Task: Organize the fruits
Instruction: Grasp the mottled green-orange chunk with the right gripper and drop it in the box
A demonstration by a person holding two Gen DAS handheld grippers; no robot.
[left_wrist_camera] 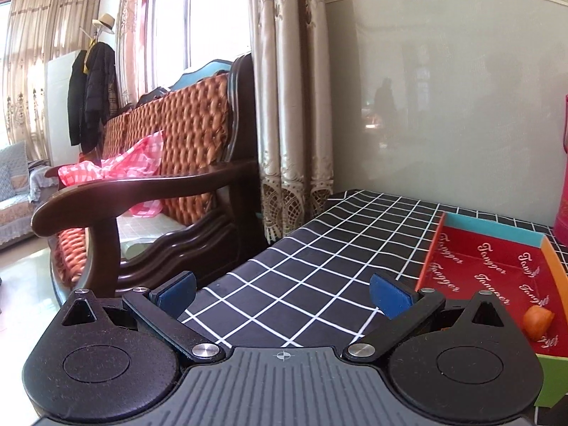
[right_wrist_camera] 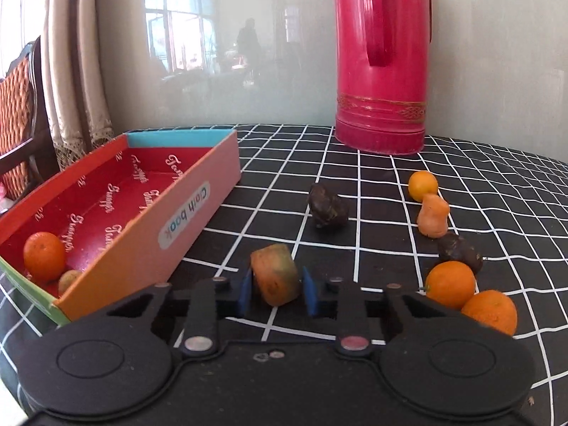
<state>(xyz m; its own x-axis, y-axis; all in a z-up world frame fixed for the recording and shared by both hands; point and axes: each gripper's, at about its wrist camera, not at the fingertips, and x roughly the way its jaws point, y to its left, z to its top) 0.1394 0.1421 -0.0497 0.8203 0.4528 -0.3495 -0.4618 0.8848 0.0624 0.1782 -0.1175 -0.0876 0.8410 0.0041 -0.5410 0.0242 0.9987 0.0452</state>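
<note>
The carrot chunk (right_wrist_camera: 276, 274) is gripped between the narrowed right gripper (right_wrist_camera: 277, 293); the box (right_wrist_camera: 198, 209) lies to its left, nearer than the wide-open left gripper (left_wrist_camera: 282, 293)

Left wrist view: mounted behind its own gripper (left_wrist_camera: 282, 293), close above the table (left_wrist_camera: 319, 248), facing slightly downward along the fingers toward the table's far corner and the wall (left_wrist_camera: 443, 88). A sofa (left_wrist_camera: 170, 149) fills 9 to 10 o'clock; the box (left_wrist_camera: 493, 229) sits cropped at 3 o'clock.

Right wrist view: mounted behind its gripper (right_wrist_camera: 277, 289), low and near the table (right_wrist_camera: 355, 184), pitched downward toward the same wall (right_wrist_camera: 213, 53). The box (right_wrist_camera: 198, 191) lies at 9 o'clock, a jug (right_wrist_camera: 381, 56) at 1 o'clock.

Shared between views: box, table, wall, curtain (left_wrist_camera: 291, 106).
</note>
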